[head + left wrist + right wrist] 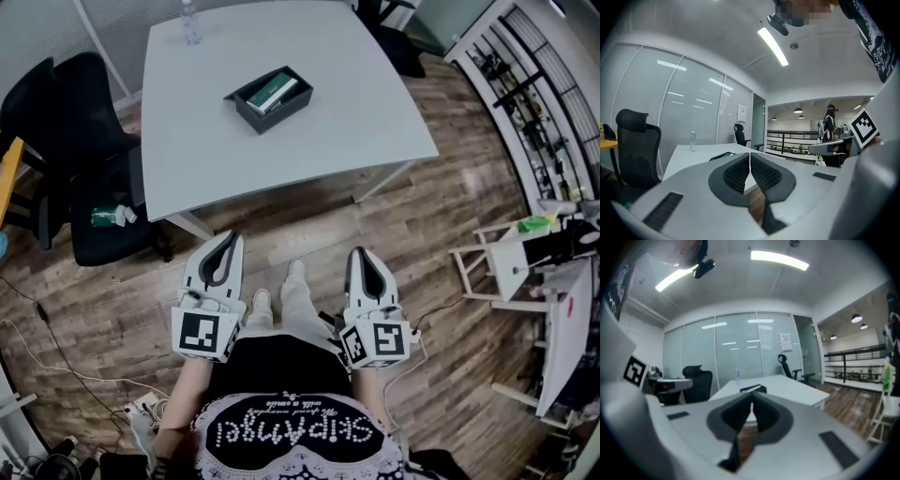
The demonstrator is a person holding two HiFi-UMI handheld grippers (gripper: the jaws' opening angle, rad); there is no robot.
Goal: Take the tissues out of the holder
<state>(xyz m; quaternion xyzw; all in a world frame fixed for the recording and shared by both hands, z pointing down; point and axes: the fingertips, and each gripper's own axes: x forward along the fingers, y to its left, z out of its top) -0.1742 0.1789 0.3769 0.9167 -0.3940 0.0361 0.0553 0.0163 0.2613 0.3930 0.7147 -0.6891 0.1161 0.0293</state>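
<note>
Facing table (361, 112) edge, floor (281, 230) between — left tool (231, 236), right tool (360, 252), both closed

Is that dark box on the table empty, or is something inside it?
Not empty: a green-and-white tissue pack lies inside the holder, seen from above.

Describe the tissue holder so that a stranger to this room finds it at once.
Find the large white table on the wood floor. Near its centre lies the holder, a dark open box with a green-and-white tissue pack inside. The only other thing on the table is a clear upright bottle at the far edge.
</note>
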